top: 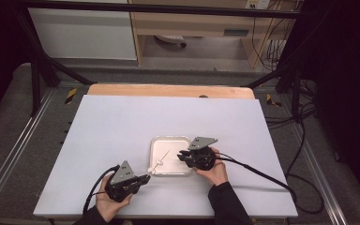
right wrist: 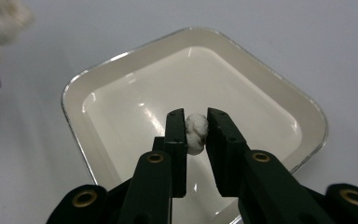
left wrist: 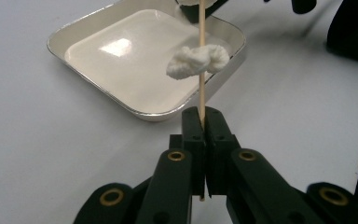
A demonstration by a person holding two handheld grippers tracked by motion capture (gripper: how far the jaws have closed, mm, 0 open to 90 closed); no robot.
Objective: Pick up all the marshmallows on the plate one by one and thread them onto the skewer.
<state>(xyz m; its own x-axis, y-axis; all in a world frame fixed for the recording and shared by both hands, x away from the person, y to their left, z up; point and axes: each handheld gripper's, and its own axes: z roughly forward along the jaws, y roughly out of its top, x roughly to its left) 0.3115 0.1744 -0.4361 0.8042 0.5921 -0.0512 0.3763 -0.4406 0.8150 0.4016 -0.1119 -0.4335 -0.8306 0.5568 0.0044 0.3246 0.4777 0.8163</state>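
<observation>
A thin wooden skewer [left wrist: 202, 93] stands clamped between the shut jaws of my left gripper [left wrist: 206, 116], with a soft white lump [left wrist: 198, 61] threaded on it above the jaw tips. In the high view my left gripper [top: 146, 178] sits at the near left corner of the white tray [top: 183, 140], and the skewer [top: 163, 158] slants over the tray. My right gripper [right wrist: 196, 116] is shut on a second small white lump [right wrist: 196, 134], held low over the tray's glossy floor [right wrist: 135, 107]. From above, my right gripper [top: 181, 155] reaches in from the tray's right side.
The tray rests near the middle front of a white tabletop [top: 117, 126] with a wooden strip along the far edge. Black cables [top: 262, 171] trail off to the right. A dark metal frame [top: 37, 70] surrounds the table.
</observation>
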